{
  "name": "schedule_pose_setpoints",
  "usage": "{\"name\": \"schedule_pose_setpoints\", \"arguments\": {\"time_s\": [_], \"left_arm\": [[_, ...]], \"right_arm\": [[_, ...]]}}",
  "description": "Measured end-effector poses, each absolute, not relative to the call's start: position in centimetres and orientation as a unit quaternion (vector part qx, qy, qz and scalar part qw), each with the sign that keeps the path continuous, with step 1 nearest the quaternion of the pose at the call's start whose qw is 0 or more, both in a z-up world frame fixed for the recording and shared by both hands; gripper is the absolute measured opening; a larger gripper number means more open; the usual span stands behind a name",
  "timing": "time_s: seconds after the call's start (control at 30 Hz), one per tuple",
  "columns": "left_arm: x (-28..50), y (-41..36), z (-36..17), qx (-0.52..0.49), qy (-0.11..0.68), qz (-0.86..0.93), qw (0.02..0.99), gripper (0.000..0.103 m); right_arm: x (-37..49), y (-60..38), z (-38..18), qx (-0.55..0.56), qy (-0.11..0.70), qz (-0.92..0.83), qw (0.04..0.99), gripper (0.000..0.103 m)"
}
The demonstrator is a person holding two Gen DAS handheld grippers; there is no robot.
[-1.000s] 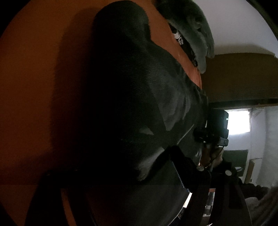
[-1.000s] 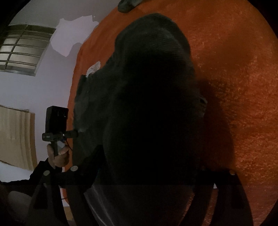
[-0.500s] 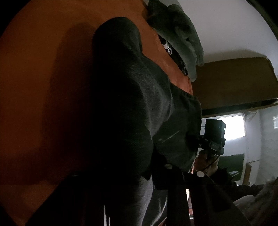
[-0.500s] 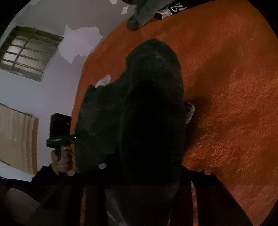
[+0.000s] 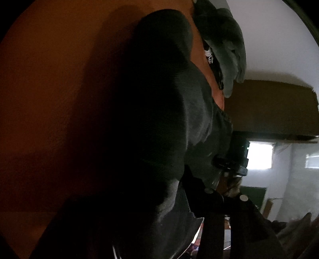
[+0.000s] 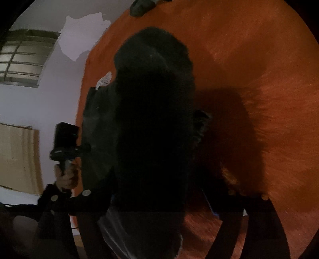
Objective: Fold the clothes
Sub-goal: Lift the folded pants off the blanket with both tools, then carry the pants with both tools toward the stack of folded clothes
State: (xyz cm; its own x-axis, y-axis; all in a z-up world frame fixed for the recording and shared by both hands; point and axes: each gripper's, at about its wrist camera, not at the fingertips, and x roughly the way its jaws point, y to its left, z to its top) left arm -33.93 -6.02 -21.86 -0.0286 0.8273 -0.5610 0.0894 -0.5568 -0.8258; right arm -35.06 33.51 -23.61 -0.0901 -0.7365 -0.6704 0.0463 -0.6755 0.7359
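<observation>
A dark grey garment (image 5: 159,119) hangs bunched in front of the left wrist camera and hides most of the left fingers. My left gripper (image 5: 175,215) is shut on the garment's edge. In the right wrist view the same dark garment (image 6: 151,129) drapes over the right gripper (image 6: 159,209), which is shut on it. Each view shows the other hand-held gripper beside the cloth: the right one in the left wrist view (image 5: 233,161), the left one in the right wrist view (image 6: 65,143). The cloth is held up over an orange fuzzy surface (image 6: 259,99).
A grey-green garment with a black printed piece under it (image 5: 223,45) lies at the far edge of the orange surface (image 5: 49,89); its tip shows in the right wrist view (image 6: 139,8). A brown panel (image 5: 269,107), a bright window (image 5: 259,155), white walls and a barred window (image 6: 22,59) stand around.
Both grippers keep hold of the dark garment. The cloth has shifted and bunched closer in both views, and the views have tilted slightly over the orange surface.
</observation>
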Motion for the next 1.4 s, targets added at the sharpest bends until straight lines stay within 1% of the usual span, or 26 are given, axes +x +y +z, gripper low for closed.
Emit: {"name": "schedule_pose_setpoints", "arguments": {"time_s": [0.07,0.13,0.2,0.23,0.27,0.37,0.47,0.57,0.7,0.9,1.17,1.33,1.4], "left_arm": [[-33.9,-6.1,-22.0,-0.629,-0.366,0.616,0.301,0.048],[-33.9,-5.9,-22.0,-0.628,-0.362,0.619,0.303,0.047],[-33.9,-5.9,-21.8,-0.622,-0.36,0.623,0.309,0.035],[-33.9,-5.9,-21.7,-0.619,-0.358,0.625,0.312,0.032],[-33.7,-5.9,-21.4,-0.615,-0.353,0.63,0.315,0.029],[-33.5,-5.6,-20.9,-0.611,-0.347,0.64,0.31,0.025],[-33.1,-5.6,-20.1,-0.607,-0.342,0.646,0.31,0.023],[-32.8,-5.5,-18.8,-0.599,-0.329,0.653,0.326,0.021],[-32.3,-5.7,-16.5,-0.578,-0.331,0.662,0.343,0.02],[-32.9,-4.8,-10.8,-0.539,-0.312,0.692,0.364,0.02],[-39.0,-0.6,-0.3,-0.514,-0.276,0.715,0.386,0.02],[-43.7,2.6,6.6,-0.504,-0.278,0.718,0.39,0.02],[-45.7,3.7,9.1,-0.498,-0.293,0.715,0.395,0.02]], "right_arm": [[-35.6,32.9,-24.3,0.606,-0.296,-0.676,0.297,0.079],[-35.9,32.4,-24.5,0.607,-0.288,-0.675,0.304,0.079],[-35.9,32.4,-24.4,0.601,-0.293,-0.675,0.312,0.069],[-35.8,32.5,-24.3,0.596,-0.298,-0.674,0.319,0.054],[-35.6,32.6,-24.1,0.59,-0.3,-0.677,0.321,0.049],[-34.9,32.2,-23.2,0.579,-0.283,-0.698,0.313,0.042],[-34.2,31.8,-22.1,0.567,-0.276,-0.715,0.302,0.038],[-33.3,31.2,-20.5,0.553,-0.265,-0.731,0.301,0.036],[-32.4,31.7,-18.6,0.535,-0.275,-0.74,0.302,0.036],[-31.9,33.9,-14.4,0.493,-0.289,-0.762,0.304,0.035],[-34.2,37.8,-5.4,0.437,-0.294,-0.8,0.287,0.035],[-38.1,41.6,2.3,0.432,-0.294,-0.81,0.265,0.035],[-39.6,42.8,5.3,0.427,-0.288,-0.818,0.257,0.035]]}}
